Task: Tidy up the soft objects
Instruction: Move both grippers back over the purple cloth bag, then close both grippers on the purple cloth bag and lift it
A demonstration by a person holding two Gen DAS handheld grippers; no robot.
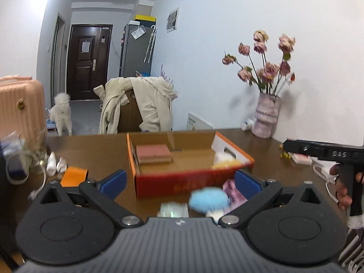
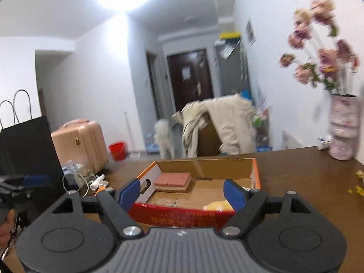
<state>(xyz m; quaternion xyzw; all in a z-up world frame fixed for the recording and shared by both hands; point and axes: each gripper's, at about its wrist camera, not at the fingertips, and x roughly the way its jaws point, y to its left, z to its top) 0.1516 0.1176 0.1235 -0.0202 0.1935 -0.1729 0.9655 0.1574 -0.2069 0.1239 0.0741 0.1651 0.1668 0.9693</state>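
An open orange-and-red cardboard box (image 1: 159,185) stands on the brown table (image 1: 95,150). Inside it lie a pink sponge block (image 1: 153,153) and a yellow-white soft toy (image 1: 225,160). A blurred blue fluffy toy (image 1: 208,199) and a pink soft item (image 1: 234,193) are just in front of the box's near wall. My left gripper (image 1: 180,182) is open above them, with nothing between its blue pads. In the right wrist view my right gripper (image 2: 182,192) is open and empty over the box's (image 2: 182,216) near edge, with the pink block (image 2: 173,180) and the yellow toy (image 2: 218,204) beyond.
A pink vase of flowers (image 1: 266,116) stands at the table's far right. A small orange box (image 1: 75,176), white bottles (image 1: 53,163) and cords lie at the left, and a black paper bag (image 2: 27,145) too. Behind the table are a coat-draped chair (image 1: 141,104), a white dog (image 1: 61,113) and a pink suitcase (image 1: 20,111).
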